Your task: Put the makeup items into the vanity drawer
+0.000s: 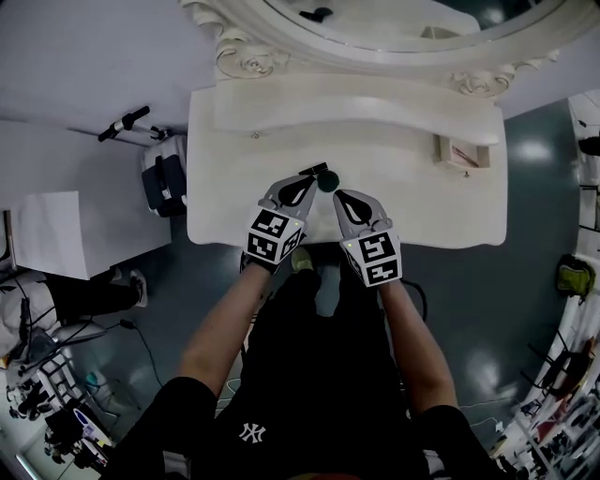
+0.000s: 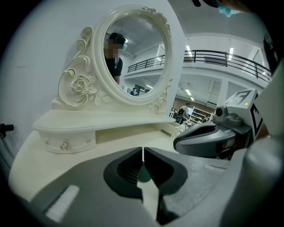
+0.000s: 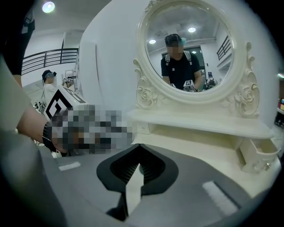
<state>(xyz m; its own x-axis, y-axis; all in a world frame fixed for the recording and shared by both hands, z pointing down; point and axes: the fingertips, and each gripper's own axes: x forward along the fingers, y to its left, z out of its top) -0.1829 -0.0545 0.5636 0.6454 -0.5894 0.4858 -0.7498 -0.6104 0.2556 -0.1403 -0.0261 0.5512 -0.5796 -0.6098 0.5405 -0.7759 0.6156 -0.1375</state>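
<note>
— We see the small dark-green round makeup item on the white vanity table between both tips. Its black stub slants away-left.
— Left gripper is pinched closed, right gripper too. We read only a white "NY" emblem on the shirt.

a round item lies at the front middle of the vanity top, the open drawer right of it, the mirror behind.
</note>
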